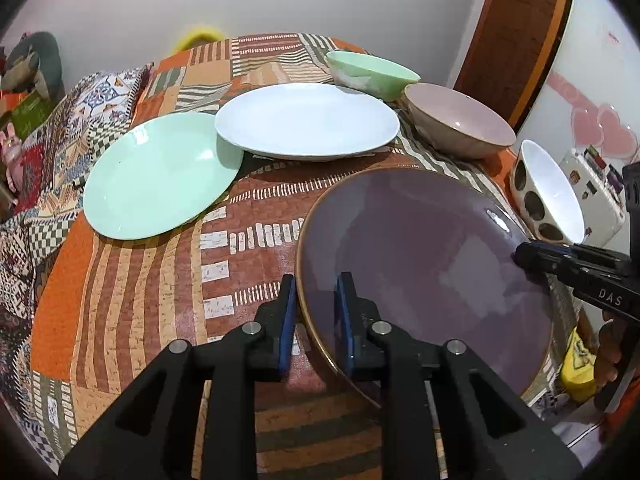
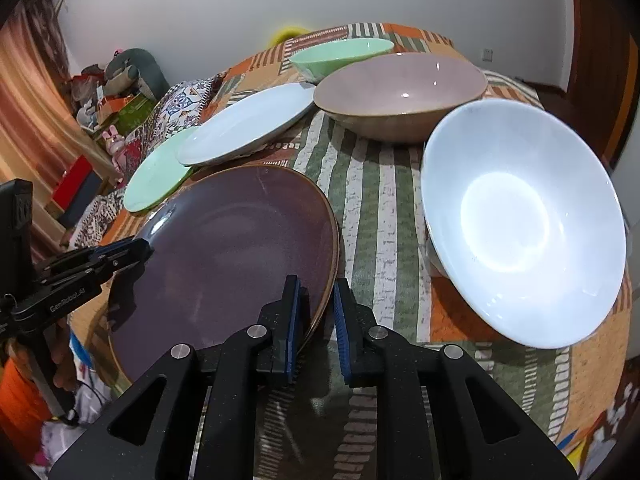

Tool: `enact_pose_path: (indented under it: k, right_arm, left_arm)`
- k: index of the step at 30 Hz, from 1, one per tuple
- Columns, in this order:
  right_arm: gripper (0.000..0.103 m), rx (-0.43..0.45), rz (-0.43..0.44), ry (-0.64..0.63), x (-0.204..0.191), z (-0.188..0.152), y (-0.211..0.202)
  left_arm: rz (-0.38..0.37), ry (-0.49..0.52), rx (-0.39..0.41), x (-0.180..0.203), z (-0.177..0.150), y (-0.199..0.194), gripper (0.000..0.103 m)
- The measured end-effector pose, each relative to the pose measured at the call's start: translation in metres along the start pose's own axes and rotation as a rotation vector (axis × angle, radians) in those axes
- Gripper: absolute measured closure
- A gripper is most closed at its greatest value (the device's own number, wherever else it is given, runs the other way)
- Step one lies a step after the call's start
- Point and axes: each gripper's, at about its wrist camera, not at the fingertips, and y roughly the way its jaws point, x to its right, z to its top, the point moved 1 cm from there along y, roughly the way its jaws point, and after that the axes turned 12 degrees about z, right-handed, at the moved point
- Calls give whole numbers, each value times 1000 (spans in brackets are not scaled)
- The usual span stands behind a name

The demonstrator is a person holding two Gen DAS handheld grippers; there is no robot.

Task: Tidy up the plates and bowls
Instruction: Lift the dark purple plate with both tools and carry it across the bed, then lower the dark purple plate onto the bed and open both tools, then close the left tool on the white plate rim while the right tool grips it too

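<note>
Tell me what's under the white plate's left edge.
The white plate overlaps the green plate, its edge riding over the green rim. Patterned cloth lies beneath; anything under its middle is hidden.

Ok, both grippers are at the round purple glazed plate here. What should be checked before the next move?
1. Left gripper straddles the rim of the round, glazed purple plate: ok.
2. Right gripper straddles another part of that rim: ok.
3. Grip firm: right appears shut on the rim; left cannot tell.
4. Purple plate lifted clear of the patterned cloth: cannot tell.
5. White bowl with dark spots apart from the purple plate: ok.
6. Other plates stacked: not ok; the white oval plate only overlaps the edge of the mint green plate.
</note>
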Motion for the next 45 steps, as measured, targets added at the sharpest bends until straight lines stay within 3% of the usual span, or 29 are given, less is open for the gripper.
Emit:
enact_pose_path:
  k: [12,19,24,31,37,45]
  right_arm:
    - [83,-26,-8,-13,-1,7,-4]
    - [80,51,-23,-55,-12,24,-29]
    - [68,111,-17,-94,-26,42,-39]
    - [66,144,33,-120,-43,74,-34]
    - [65,145,45,-141,-54,97,-17]
    - [65,102,48,-140,-49,118,20]
  left_arm:
    - [-12,-9,-11,-6,1,-5,81]
    - [38,-17,47,-26,9,-27,73]
    - [54,-55,98,-42,27,-45,57]
    - [55,-78,150,-59,64,-61,47]
    - [72,-82,155,-69,90,-50,46]
    - [80,-102,92,-87,118,-4,46]
